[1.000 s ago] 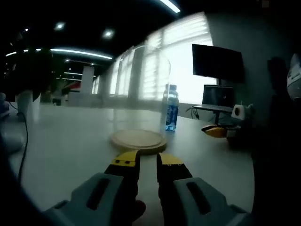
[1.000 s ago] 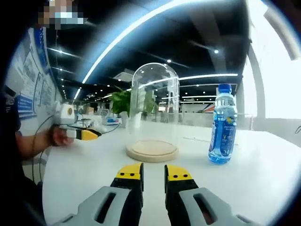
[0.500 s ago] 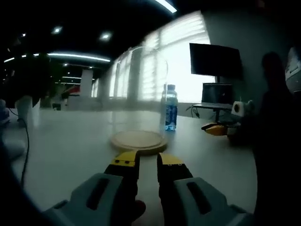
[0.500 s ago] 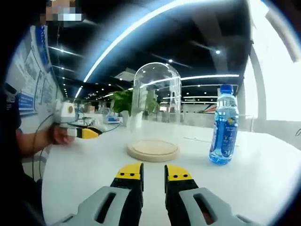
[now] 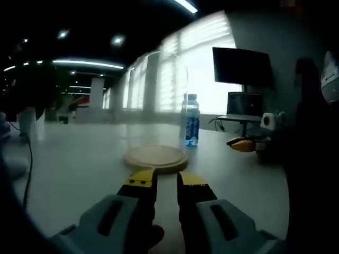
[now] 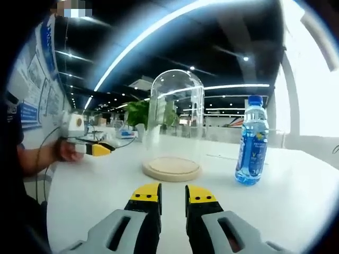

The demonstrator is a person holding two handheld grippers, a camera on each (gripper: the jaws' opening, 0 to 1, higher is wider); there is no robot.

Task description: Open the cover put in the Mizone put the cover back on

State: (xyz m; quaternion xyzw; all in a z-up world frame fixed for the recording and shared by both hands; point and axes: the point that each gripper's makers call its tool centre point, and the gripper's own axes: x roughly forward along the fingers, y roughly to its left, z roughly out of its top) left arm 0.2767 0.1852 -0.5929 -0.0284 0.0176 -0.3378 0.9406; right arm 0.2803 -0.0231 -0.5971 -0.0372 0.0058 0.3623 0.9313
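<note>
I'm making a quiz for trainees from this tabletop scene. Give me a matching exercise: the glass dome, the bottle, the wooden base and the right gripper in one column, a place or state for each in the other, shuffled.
Things:
1. glass dome
2. bottle
3. wooden base
4. right gripper

Places or states:
A. upright on the table, outside the cover, blue cap on
B. round, flat on the table
C. jaws close together, holding nothing
D. clear, standing on the disc

Pairs: 1-D, 2-A, 3-B, 4-C

A clear glass cover [image 6: 175, 119] stands upright on a round wooden base [image 6: 171, 169] on the white desk [image 6: 95, 185]. The blue-capped Mizone [image 6: 252, 141] stands upright near it, outside.
</note>
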